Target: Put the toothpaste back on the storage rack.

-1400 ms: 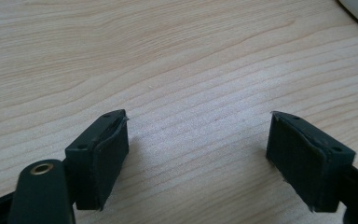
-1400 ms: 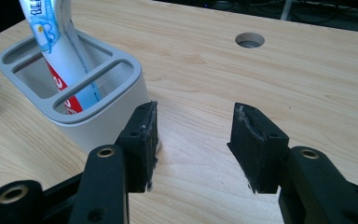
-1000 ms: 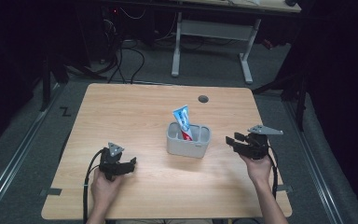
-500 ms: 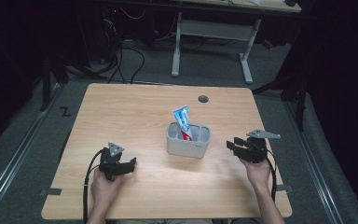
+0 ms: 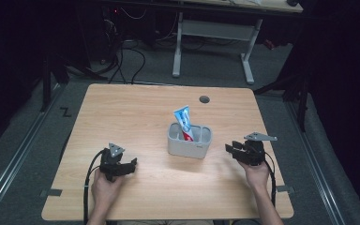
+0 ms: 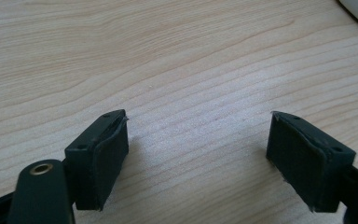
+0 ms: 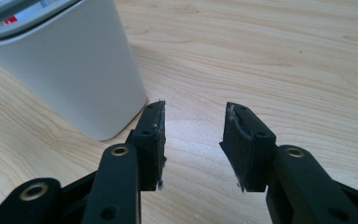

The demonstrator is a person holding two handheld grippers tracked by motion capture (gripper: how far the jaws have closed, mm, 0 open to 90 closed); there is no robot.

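Looking down from the high view, we see a grey holder (image 5: pixel 189 141) standing near the middle of the wooden table (image 5: pixel 122 112), with a blue-and-white tube (image 5: pixel 184 123) leaning upright inside it. Our right gripper (image 5: pixel 232 150) sits at about three o'clock from the holder, near it but apart, pointing toward its wall. In the right gripper view its jaws have just been closing and stand partly spread, with bare table between them; the holder (image 7: pixel 70 60) rises at ten o'clock from them, just beside the left jaw. Our left gripper (image 5: pixel 129 165) rests at about eight o'clock from the holder, well apart from it. In the left gripper view its jaws are spread wide over bare wood, pinching nothing.
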